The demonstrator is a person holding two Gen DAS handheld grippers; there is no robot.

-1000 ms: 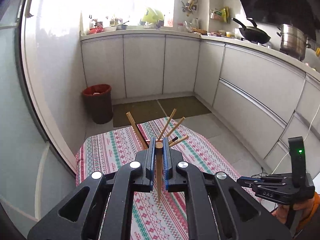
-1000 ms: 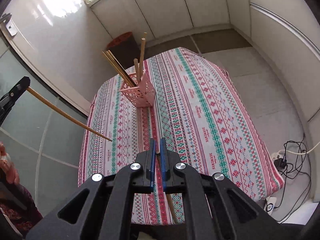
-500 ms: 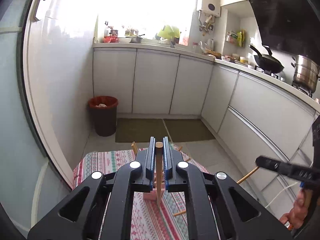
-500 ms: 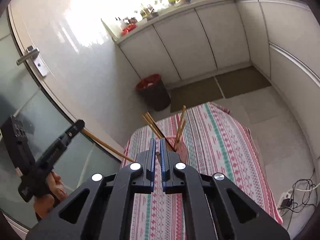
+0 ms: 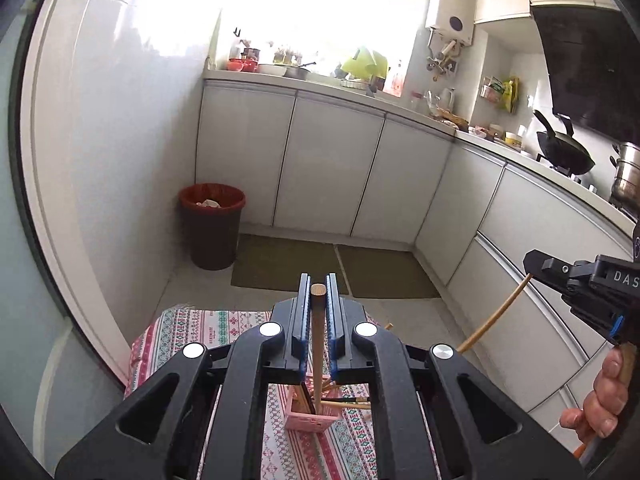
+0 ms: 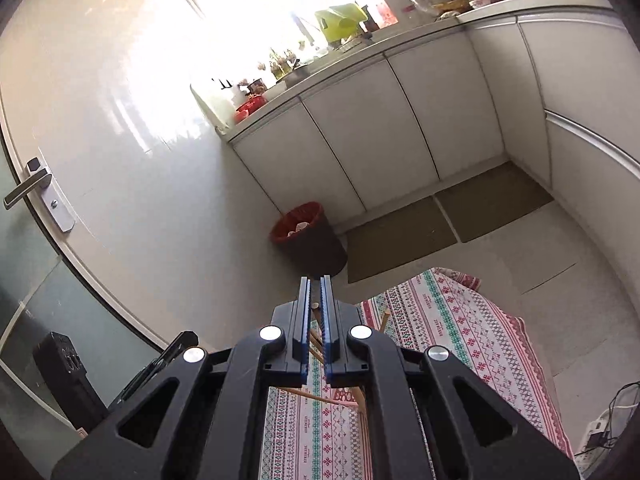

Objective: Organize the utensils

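My left gripper [image 5: 318,285] is shut on a wooden chopstick [image 5: 318,344] that hangs down with its lower end in the pink utensil basket [image 5: 310,418], among several other chopsticks. My right gripper [image 6: 316,285] is shut on another thin chopstick [image 6: 315,307]; in the left wrist view that gripper [image 5: 534,261] is at the right, its chopstick [image 5: 494,316] slanting down toward the basket. The basket [image 6: 346,396] shows partly behind my right gripper's frame. It stands on the patterned tablecloth [image 6: 460,320].
A red-lined waste bin [image 5: 211,226] stands on the floor beyond the table, by the white wall. White kitchen cabinets [image 5: 328,168] run along the back and right. A wok [image 5: 564,152] and pot sit on the counter. Cables [image 6: 608,428] lie on the floor at right.
Both grippers have tilted upward and moved over the basket with their chopsticks. The left chopstick's tip has gone down into the pink basket. The right gripper has come closer from the right.
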